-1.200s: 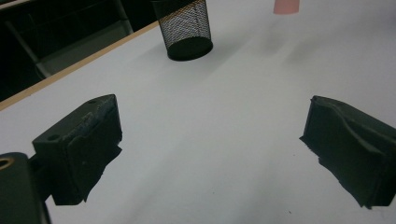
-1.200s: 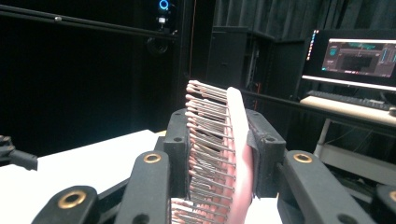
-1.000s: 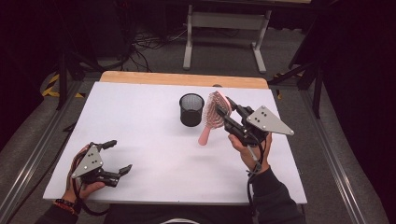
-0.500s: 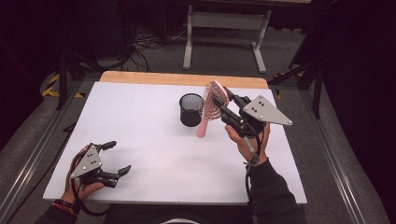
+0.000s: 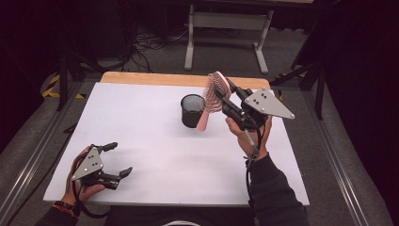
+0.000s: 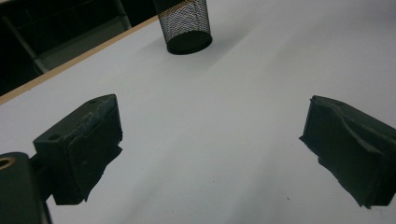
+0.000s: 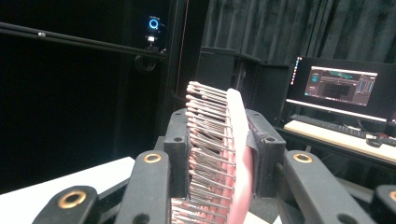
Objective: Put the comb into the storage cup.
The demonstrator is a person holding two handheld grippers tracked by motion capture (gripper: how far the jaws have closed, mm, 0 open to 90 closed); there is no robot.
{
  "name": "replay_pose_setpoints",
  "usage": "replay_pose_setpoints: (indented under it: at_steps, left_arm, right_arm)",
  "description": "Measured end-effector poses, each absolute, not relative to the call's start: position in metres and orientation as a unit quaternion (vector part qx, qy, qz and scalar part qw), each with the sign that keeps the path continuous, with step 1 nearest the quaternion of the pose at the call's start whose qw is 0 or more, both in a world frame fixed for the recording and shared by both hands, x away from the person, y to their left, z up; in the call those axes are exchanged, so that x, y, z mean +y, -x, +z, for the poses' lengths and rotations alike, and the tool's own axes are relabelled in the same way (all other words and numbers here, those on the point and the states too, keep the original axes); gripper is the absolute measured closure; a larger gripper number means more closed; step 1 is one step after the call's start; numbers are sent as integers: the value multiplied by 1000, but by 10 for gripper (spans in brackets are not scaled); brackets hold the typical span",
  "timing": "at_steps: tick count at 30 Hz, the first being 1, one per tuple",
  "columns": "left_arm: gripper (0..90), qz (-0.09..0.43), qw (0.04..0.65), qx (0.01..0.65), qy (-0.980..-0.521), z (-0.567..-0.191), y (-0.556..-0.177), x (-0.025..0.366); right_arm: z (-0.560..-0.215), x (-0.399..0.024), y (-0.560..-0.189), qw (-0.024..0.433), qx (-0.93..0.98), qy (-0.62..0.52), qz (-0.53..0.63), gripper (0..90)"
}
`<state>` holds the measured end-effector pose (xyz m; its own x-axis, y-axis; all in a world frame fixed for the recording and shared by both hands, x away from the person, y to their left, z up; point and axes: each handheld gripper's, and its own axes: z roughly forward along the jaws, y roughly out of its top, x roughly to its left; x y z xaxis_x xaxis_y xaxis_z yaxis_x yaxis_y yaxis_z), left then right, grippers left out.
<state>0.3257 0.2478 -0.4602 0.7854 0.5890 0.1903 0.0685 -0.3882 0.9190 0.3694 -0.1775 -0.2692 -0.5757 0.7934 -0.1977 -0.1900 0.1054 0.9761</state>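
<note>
Between the pads of our right gripper (image 5: 221,100) the pink hairbrush (image 5: 212,96) sits clamped by its head, handle hanging beside the black mesh cup (image 5: 192,110). Since a second ago we have raised it and swung it closer to the cup, likely to drop the handle in. Our left gripper (image 5: 117,158) rests open, empty, on the white table (image 5: 155,141).

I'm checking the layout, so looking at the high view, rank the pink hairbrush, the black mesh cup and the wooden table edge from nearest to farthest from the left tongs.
1. Black mesh cup, mid-table, up and right of the left tongs.
2. Pink hairbrush, just right of the cup, held in the right tongs.
3. Wooden table edge, along the far side; close to the hairbrush's distance.
</note>
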Motion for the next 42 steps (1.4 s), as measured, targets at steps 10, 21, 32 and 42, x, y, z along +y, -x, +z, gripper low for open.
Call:
replay_pose_setpoints:
  at_steps: [10,21,32,42]
  left_arm:
    - [57,253,516,206,-792,-459,-325,248]
    - [58,252,515,205,-793,-460,-326,247]
    - [58,251,515,207,-793,-460,-326,247]
    - [59,251,515,208,-793,-461,-326,247]
  right_arm:
    - [-264,-175,-377,400,630,-240,621,657]
    - [-264,-173,-382,403,629,-242,620,657]
    - [-261,-172,-389,410,623,-244,619,657]
    - [-259,-170,-397,417,622,-249,614,657]
